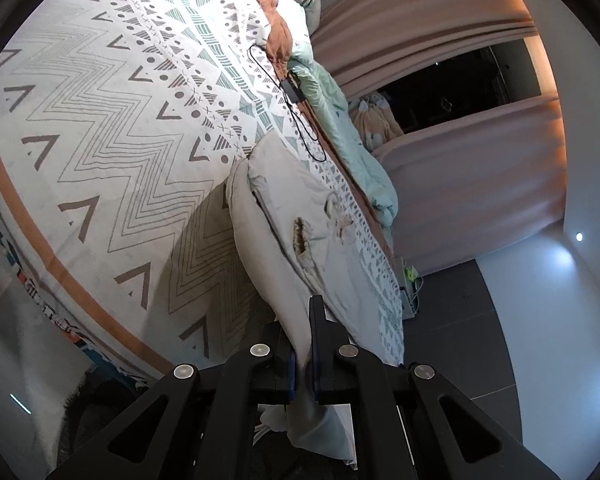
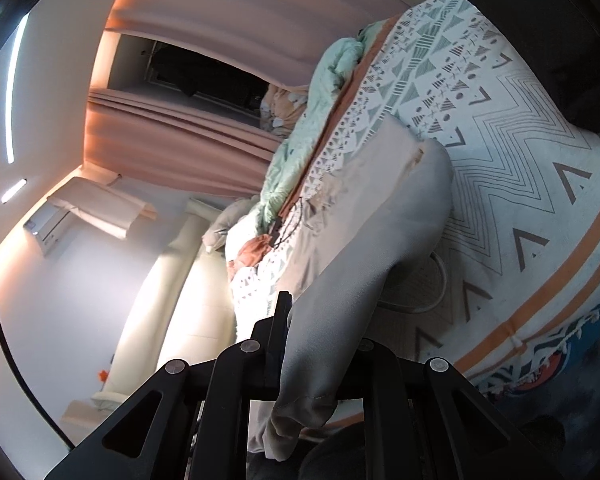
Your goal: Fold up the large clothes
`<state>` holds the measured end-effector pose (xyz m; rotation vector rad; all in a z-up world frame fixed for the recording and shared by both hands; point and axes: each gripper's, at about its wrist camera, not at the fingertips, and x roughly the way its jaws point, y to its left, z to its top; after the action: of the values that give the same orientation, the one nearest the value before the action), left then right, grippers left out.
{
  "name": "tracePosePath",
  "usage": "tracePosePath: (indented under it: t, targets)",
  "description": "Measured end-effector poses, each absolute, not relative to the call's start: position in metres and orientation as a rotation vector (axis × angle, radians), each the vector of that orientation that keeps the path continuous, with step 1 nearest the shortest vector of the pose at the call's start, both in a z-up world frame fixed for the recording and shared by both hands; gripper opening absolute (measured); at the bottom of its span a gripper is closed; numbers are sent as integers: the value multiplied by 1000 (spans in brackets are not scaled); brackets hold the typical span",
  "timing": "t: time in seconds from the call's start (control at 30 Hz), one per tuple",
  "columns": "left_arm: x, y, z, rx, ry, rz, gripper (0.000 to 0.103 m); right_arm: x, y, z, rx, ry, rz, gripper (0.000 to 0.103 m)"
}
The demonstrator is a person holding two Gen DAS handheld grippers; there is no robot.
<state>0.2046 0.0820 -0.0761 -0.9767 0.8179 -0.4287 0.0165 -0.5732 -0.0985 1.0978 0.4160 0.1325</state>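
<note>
A pair of light grey trousers point(image 1: 288, 220) lies stretched over the patterned bed cover point(image 1: 112, 140), pocket openings showing. My left gripper point(image 1: 302, 344) is shut on one end of the trousers, the cloth pinched between its fingers and hanging below them. In the right wrist view the same trousers point(image 2: 364, 216) drape from my right gripper point(image 2: 300, 340), which is shut on the other end; the cloth covers its right finger. The bed cover point(image 2: 520, 152) lies beneath.
A black cable with a small box point(image 1: 292, 90) lies on the cover beyond the trousers. A mint quilt point(image 1: 340, 120) bunches along the bed's far edge. Pink curtains point(image 1: 440, 32) and a dark window stand behind. Dark floor point(image 1: 460, 340) lies beside the bed.
</note>
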Motion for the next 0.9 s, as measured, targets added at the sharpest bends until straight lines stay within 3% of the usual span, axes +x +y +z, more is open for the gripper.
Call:
tracePosePath:
  t: [0.53, 0.9]
  targets:
    - [131, 123, 31, -1060, 583, -556, 4, -43, -548, -8, 1080, 265, 241, 15]
    - [110, 127, 68, -1045, 489, -581, 4, -50, -543, 6, 1082, 211, 274, 15]
